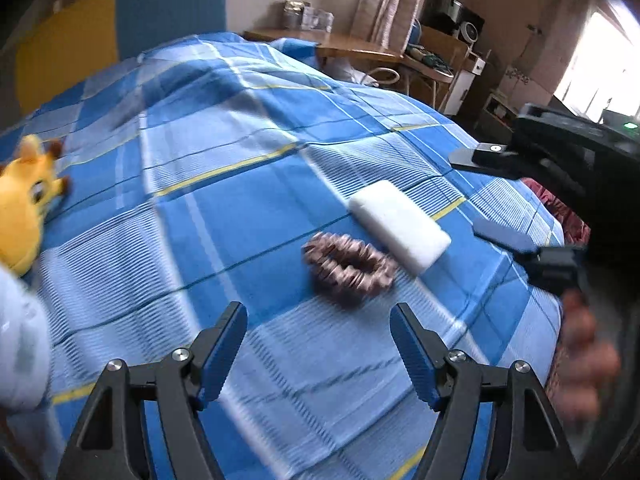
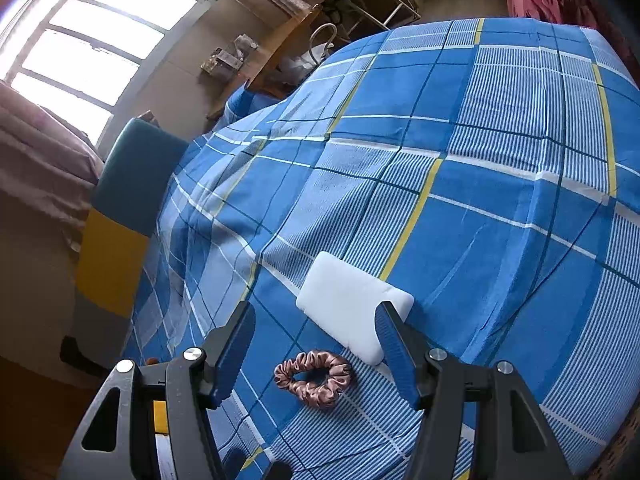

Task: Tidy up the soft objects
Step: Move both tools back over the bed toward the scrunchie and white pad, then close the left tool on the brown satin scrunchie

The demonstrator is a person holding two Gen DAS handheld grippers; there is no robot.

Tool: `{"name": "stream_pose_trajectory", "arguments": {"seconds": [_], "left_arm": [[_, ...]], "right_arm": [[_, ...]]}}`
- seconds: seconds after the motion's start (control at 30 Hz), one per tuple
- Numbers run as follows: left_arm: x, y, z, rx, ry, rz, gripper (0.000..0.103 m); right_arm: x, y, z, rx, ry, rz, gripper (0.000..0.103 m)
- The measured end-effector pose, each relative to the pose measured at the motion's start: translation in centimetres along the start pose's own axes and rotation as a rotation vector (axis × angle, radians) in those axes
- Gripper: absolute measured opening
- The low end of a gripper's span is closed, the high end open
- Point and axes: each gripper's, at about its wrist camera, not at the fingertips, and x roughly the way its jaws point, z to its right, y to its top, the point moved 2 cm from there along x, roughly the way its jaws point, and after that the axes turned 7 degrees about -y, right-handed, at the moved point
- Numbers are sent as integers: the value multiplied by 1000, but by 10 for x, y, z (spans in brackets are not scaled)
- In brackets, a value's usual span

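A brownish-pink scrunchie (image 1: 348,269) (image 2: 314,378) lies on the blue plaid bed cover (image 1: 240,208) (image 2: 500,184), right beside a white foam block (image 1: 400,226) (image 2: 352,306). My left gripper (image 1: 318,314) hovers open just short of the scrunchie, nothing between its fingers. My right gripper (image 2: 316,314) is open above the scrunchie and the near end of the foam block, holding nothing. A yellow plush toy (image 1: 26,200) rests at the left edge of the left wrist view, next to a pale soft item (image 1: 20,340).
A person's hand (image 1: 580,360) grips the other tool at the right of the left wrist view. A teal and yellow headboard (image 1: 168,8) (image 2: 132,184) stands at the bed's end. A wooden desk (image 1: 352,46), a chair (image 1: 432,76) and a window (image 2: 92,44) lie beyond the bed.
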Motion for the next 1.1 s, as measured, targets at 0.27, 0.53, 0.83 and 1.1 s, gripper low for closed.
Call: {"name": "stream_pose_trajectory", "arguments": {"seconds": [0.27, 0.53, 0.83, 1.1], "left_arm": [[55, 20, 13, 33, 17, -38, 88], [60, 15, 3, 59, -20, -35, 11], [-15, -43, -30, -4, -31, -5, 9], [-68, -120, -69, -101, 54, 16, 9]], "right_arm": [[1, 0, 2, 22, 34, -21, 63], [6, -2, 1, 12, 34, -42, 63], [11, -5, -5, -28, 21, -62, 63], [20, -14, -14, -101, -15, -97, 63]]}}
